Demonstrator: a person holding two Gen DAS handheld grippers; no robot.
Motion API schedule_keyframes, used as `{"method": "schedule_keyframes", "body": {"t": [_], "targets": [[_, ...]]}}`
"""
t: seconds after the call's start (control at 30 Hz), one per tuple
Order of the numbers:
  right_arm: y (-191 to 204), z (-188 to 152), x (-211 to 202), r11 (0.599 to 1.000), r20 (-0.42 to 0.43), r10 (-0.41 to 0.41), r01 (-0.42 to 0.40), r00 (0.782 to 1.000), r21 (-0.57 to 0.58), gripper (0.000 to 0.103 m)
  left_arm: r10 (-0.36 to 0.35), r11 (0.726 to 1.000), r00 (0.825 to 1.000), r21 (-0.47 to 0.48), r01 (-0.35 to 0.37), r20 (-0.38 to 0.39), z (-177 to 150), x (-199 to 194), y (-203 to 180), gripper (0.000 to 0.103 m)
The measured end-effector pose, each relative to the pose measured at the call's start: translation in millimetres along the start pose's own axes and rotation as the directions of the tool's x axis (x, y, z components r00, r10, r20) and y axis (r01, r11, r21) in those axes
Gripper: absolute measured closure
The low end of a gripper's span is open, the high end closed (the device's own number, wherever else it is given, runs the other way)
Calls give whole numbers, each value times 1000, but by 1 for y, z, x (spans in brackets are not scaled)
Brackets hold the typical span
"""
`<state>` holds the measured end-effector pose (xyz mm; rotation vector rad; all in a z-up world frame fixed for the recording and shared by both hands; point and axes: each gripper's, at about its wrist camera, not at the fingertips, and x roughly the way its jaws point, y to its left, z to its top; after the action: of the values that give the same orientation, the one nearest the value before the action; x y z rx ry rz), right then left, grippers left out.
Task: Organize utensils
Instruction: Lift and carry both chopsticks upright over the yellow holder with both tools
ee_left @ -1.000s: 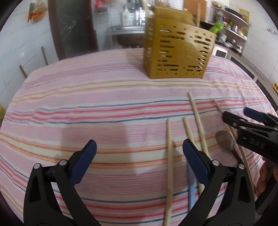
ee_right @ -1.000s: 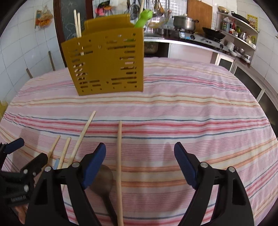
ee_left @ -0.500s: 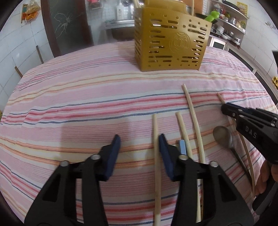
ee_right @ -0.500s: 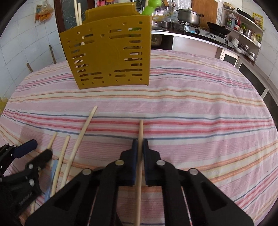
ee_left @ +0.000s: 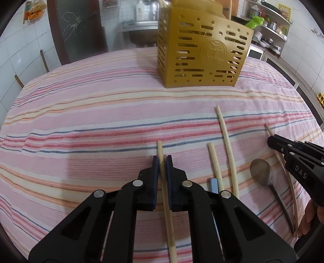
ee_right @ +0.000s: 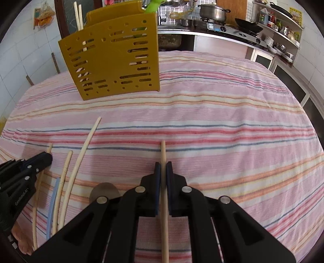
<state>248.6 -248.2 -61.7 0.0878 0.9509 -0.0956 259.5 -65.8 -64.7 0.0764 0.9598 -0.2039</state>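
My left gripper [ee_left: 161, 161] is shut on a pale wooden chopstick [ee_left: 161, 150] on the striped cloth. My right gripper [ee_right: 163, 169] is shut on another wooden chopstick [ee_right: 163, 150]; it also shows in the left wrist view [ee_left: 272, 141]. Two more chopsticks [ee_left: 226, 145] lie between them, with a metal spoon [ee_left: 261, 172] and a light blue utensil handle [ee_left: 213, 185]. The mustard perforated utensil holder [ee_left: 202, 52] stands at the far side, also in the right wrist view [ee_right: 113, 56], holding two chopsticks [ee_right: 78, 14] and a green-handled utensil [ee_left: 255, 21].
The pink striped tablecloth [ee_left: 101, 113] covers the whole table. Behind it are a stove with a pot [ee_right: 212, 12], shelves with dishes [ee_right: 283, 30], a dark door [ee_left: 77, 28] and a white tiled wall [ee_left: 18, 54].
Both grippers went from wide open to shut, each closing on its own chopstick. Both have moved forward, closer to the holder.
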Motion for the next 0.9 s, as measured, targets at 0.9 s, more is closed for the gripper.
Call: {"method": "schedule_keyframes", "body": {"t": [0.9], "targets": [[-32, -21, -127, 990, 488, 62, -115, 871, 78, 97, 38, 999, 903, -31, -28, 429, -20, -144, 17, 98]]}}
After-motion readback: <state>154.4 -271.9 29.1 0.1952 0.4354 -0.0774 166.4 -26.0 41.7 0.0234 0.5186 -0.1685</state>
